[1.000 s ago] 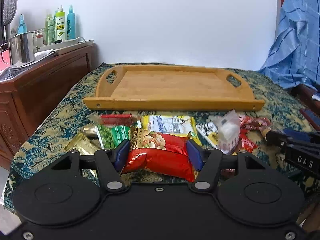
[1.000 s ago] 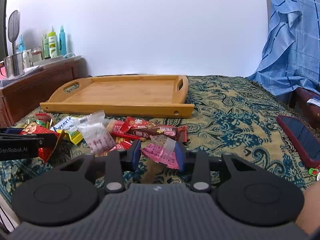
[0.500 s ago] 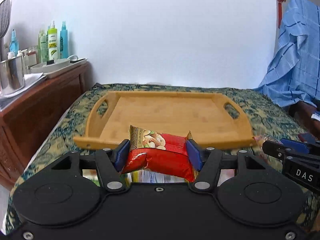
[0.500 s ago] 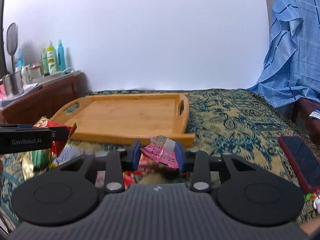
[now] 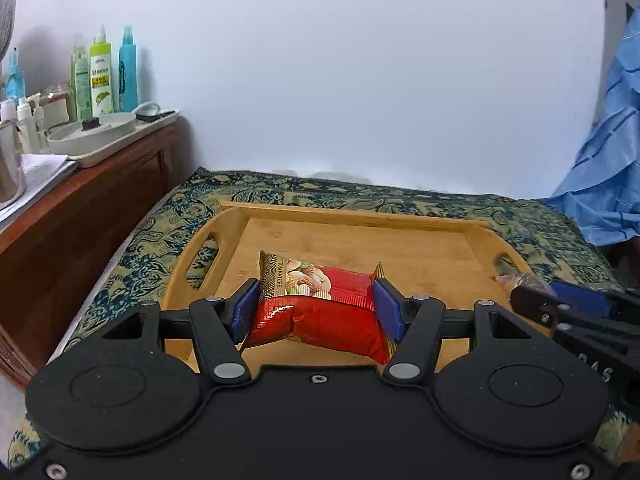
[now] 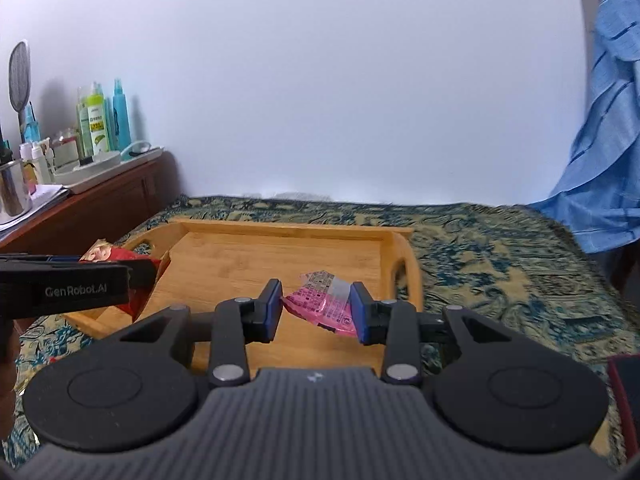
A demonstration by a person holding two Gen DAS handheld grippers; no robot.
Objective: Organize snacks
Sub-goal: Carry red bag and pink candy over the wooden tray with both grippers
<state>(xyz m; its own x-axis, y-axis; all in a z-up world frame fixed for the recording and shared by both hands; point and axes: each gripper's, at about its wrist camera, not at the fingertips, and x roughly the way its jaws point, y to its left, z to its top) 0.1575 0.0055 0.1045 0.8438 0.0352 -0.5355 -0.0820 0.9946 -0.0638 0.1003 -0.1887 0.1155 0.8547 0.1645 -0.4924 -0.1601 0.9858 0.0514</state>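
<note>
From the left wrist camera, the left gripper (image 5: 316, 306) is squeezing a red nut packet (image 5: 320, 312) between its two blue pads (image 5: 245, 310). The jaws are standing about half open, because the fat packet is filling the gap. The packet is hanging in the air over the near part of the wooden tray (image 5: 400, 248). The tray is lying on a green and gold patterned cloth (image 5: 152, 248). At the right edge, the right gripper (image 5: 532, 290) is poking in, with a bit of pink wrapper at its tip. On the left, a brown cabinet (image 5: 80, 216) is holding spray bottles (image 5: 102, 76) and a white dish (image 5: 92, 132).

From the right wrist camera, the right gripper (image 6: 316, 306) is pinching a small pink candy packet (image 6: 326, 300). Its jaws are closed in tight on it, and the packet is sitting tilted between the blue pads (image 6: 272, 306). It is hanging over the tray (image 6: 280, 256), near the front right side. At the left, the left gripper (image 6: 132, 276) is holding the red packet (image 6: 120, 256) over the tray's left end. A blue cloth (image 6: 600, 184) is hanging at the right.
</note>
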